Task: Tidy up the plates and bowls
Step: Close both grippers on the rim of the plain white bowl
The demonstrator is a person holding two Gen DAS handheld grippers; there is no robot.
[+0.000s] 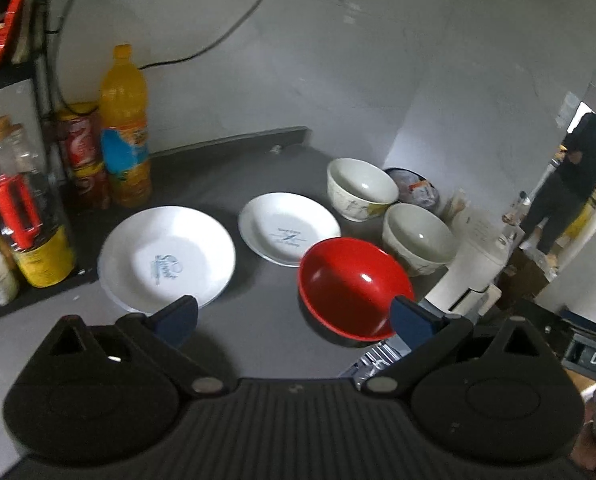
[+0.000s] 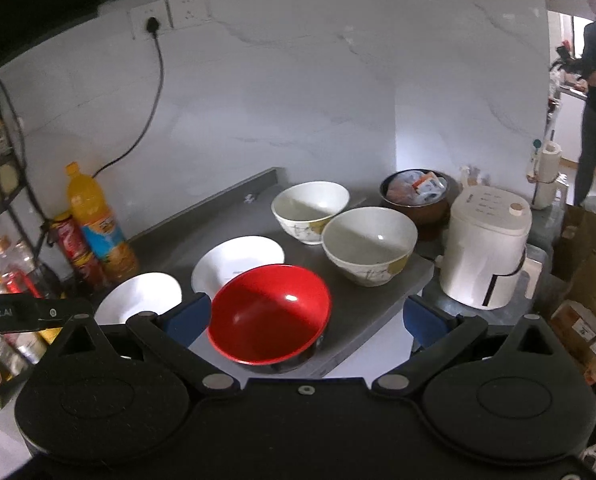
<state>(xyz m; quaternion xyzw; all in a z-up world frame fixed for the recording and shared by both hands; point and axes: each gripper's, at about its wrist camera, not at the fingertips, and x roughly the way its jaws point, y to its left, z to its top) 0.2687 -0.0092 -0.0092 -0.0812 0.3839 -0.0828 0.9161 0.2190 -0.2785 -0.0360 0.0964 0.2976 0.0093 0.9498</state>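
Blue script is printed on the near plate [image 1: 166,258] and the far plate [image 1: 288,229], too blurred to be read. "Robot.AI" is seen on the left gripper [image 1: 294,318]; "DAS" is cut off at the frame edge. Both the left gripper and the right gripper [image 2: 306,318] are held with fingers spread wide, nothing between them. The red bowl [image 2: 270,312] and two white bowls [image 2: 368,244] are set on a grey counter [image 2: 358,304] against a marbled wall. A brown pot's [image 2: 418,204] contents are unclear.
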